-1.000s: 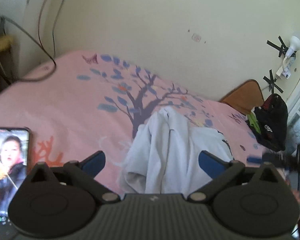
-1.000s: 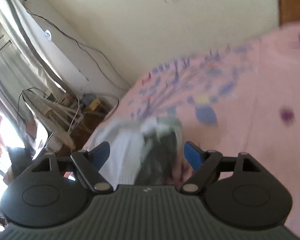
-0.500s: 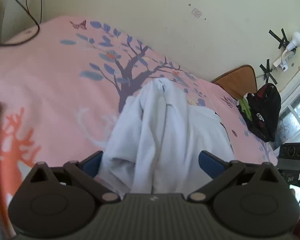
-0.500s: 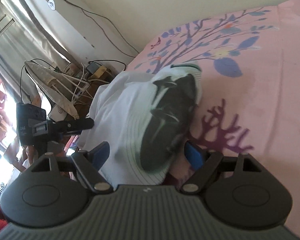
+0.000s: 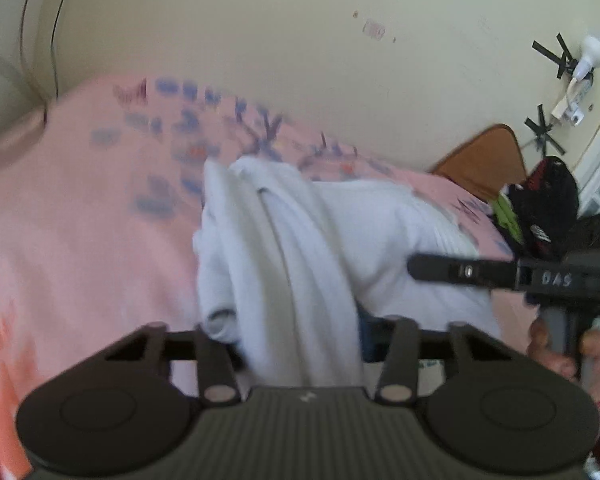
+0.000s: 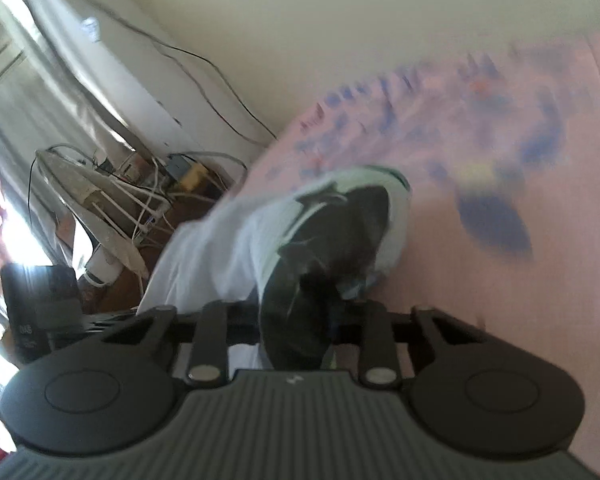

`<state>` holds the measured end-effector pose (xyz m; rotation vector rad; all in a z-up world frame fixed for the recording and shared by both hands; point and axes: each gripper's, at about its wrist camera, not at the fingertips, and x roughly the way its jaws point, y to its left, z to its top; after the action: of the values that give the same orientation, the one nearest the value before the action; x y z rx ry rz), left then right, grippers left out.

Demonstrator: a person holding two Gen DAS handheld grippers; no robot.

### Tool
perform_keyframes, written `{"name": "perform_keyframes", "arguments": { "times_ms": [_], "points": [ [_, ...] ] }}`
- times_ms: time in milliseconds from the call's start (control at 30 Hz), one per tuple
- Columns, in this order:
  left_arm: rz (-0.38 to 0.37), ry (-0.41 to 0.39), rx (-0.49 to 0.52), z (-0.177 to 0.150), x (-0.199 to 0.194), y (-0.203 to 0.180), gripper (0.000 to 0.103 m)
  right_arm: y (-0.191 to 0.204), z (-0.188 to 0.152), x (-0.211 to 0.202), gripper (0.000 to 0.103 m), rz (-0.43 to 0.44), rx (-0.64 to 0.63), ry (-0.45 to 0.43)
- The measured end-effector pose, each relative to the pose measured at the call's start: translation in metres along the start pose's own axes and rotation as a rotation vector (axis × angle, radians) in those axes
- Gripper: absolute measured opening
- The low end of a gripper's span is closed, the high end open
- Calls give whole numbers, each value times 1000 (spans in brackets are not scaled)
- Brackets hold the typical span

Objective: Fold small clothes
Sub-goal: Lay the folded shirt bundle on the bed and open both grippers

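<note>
A small white garment (image 5: 300, 248) with a dark print lies bunched on the pink bedsheet (image 5: 80, 232). My left gripper (image 5: 300, 336) is shut on a fold of its white cloth, which runs between the jaws. In the right wrist view the garment (image 6: 236, 248) shows its dark printed side. My right gripper (image 6: 296, 328) is shut on that dark printed edge. The right gripper also shows in the left wrist view (image 5: 500, 272), at the right beside the cloth. Both views are blurred by motion.
The pink sheet with a blue tree print (image 6: 500, 184) covers the bed up to a cream wall (image 5: 300, 40). A black bag (image 5: 552, 200) and a wooden headboard (image 5: 484, 156) stand at the far right. A folded rack with cables (image 6: 112, 196) stands beside the bed.
Both grippers have closed from open onto the garment. The cloth is lifted and bunched between them, and both views are now blurred with motion. The phone has left the left view.
</note>
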<state>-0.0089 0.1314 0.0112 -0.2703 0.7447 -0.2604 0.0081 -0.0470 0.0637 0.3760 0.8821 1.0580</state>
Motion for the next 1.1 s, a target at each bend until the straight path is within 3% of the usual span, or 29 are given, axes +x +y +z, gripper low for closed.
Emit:
{"name": "perform_keyframes", "arguments": {
  "times_ms": [133, 233, 267, 300, 333, 367, 433, 500, 600, 733, 867, 967, 1100],
  "points": [
    [121, -139, 55, 57, 2, -1, 38, 24, 64, 23, 28, -13, -147, -76],
    [219, -235, 40, 104, 10, 16, 44, 32, 113, 53, 29, -8, -206, -148],
    [263, -263, 18, 118, 20, 25, 57, 33, 126, 66, 35, -14, -218, -161],
    [308, -280, 6, 128, 31, 33, 77, 33, 137, 82, 39, -39, -240, -172],
    [377, -279, -8, 136, 45, 41, 82, 36, 143, 98, 58, -91, -285, -181],
    [453, -252, -24, 139, 58, 48, 76, 40, 142, 113, 73, -185, -356, -191],
    [542, -163, -65, 135, 79, 58, 67, 46, 127, 139, 73, -380, -494, -198],
    [510, -169, -95, 115, 79, 60, 70, 44, 101, 140, 70, -364, -525, -155],
    [527, -201, -96, 84, 73, 45, 71, 40, 61, 117, 72, -325, -497, -147],
    [523, -205, -107, 52, 64, 21, 72, 23, 28, 83, 72, -268, -321, -138],
    [514, -179, -93, 38, 62, 5, 73, 20, 7, 61, 72, -278, -231, -139],
    [522, -162, -66, 34, 55, -9, 74, 19, 11, 41, 72, -274, -224, -111],
    [523, -180, -44, 38, 43, -28, 77, 26, 54, 7, 72, -270, -195, -146]
  ]
}}
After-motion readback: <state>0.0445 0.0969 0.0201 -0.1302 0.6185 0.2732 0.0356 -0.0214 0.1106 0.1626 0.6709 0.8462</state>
